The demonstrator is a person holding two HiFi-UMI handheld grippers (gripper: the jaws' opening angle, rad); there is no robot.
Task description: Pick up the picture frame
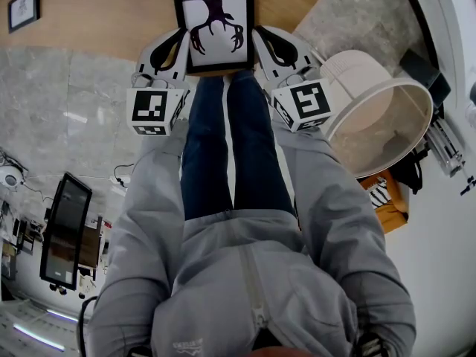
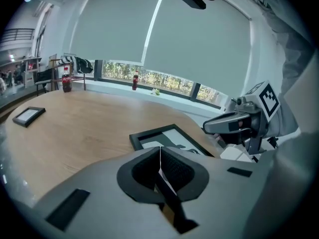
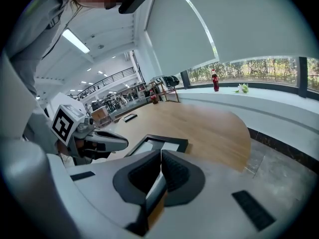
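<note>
Wooden table [image 1: 97, 13]: picture frame [image 1: 214, 27] between closed left claw [image 1: 181, 33] and closed right claw [image 1: 257, 33]; only head view shows white bin [image 1: 379, 117].

Open-plan office or lab: big wooden table [image 2: 84, 128], roller blinds [image 2: 114, 34], ceiling strip lights [image 3: 76, 41], monitor [image 1: 65, 230].

Smooth black picture frame [image 1: 213, 28] on matt wooden table [image 1: 111, 13].

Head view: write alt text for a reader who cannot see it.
A black picture frame with a dark branching print lies at the near edge of a wooden table, flanked by the left hand-held gripper and right hand-held gripper, both shut. The person's jeans show below.
</note>
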